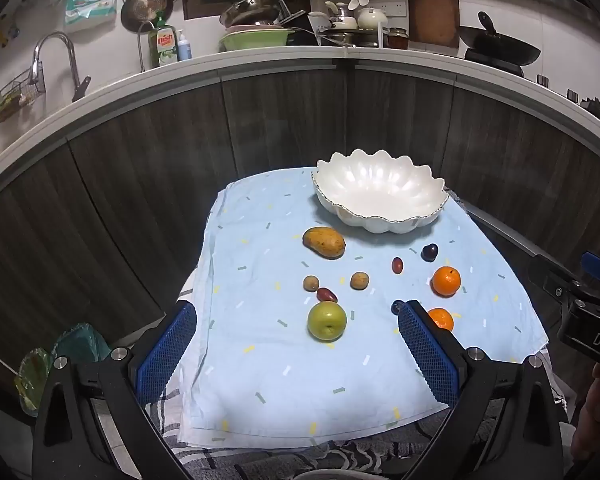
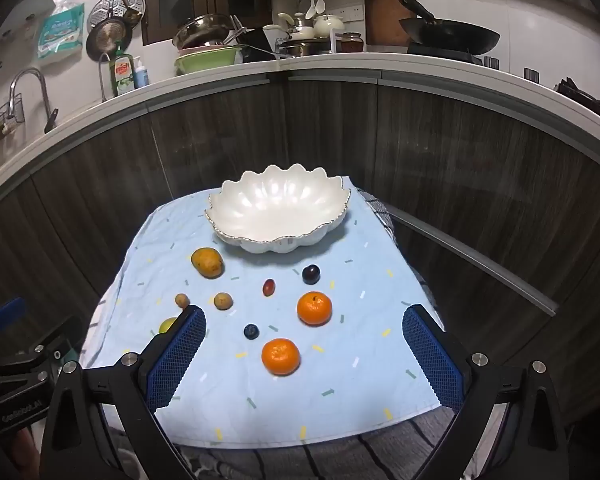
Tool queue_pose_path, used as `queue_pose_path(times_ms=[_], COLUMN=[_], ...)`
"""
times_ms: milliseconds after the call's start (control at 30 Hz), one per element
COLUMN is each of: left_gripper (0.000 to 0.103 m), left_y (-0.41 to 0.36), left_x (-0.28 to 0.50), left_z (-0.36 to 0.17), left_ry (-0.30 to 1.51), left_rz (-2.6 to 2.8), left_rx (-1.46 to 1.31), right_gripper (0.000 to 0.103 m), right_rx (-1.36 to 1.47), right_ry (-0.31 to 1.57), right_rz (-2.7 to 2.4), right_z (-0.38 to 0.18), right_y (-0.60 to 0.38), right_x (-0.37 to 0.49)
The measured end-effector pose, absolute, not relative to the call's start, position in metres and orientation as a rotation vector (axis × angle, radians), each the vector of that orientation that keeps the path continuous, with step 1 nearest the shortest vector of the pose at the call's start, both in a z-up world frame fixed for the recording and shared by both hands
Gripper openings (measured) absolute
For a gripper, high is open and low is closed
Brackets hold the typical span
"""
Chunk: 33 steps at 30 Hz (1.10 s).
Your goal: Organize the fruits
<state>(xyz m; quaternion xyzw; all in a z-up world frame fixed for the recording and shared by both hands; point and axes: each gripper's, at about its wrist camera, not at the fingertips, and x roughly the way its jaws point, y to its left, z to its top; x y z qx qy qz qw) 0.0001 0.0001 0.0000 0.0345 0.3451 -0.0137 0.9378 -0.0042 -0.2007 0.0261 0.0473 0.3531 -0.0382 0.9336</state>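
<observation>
My left jaws stand wide apart with nothing gripped, tilted down over the pale blue cloth that covers the surface. The green apple lies between the blue pads, untouched. My right jaws are just as wide and empty, and between them sits the near orange, with the blueberry at its ten o'clock.

From the near orange, the far orange lies at one o'clock, the dark plum beyond it at twelve. The red date rests near the cloth's middle. At ten o'clock lie two small brown fruits, side by side and apart. A second red date sits just beyond the apple. The mango lies farther out at eleven o'clock, close to the white scalloped bowl, which stands empty at the cloth's far edge. All fruit is on the cloth.
</observation>
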Motion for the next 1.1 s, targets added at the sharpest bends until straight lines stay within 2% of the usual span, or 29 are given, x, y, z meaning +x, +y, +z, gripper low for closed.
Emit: queue_pose_path(times_ms=[1100], left_gripper=[0.103], left_y=[-0.0043], left_x=[0.0025], left_z=[0.0072], left_ry=[0.691], left_rz=[-0.027], left_rx=[0.068], right_gripper=[0.100], right_rx=[0.091], right_ry=[0.714], right_rz=[-0.080], right_z=[0.0295], right_y=[-0.1984], right_x=[-0.0066])
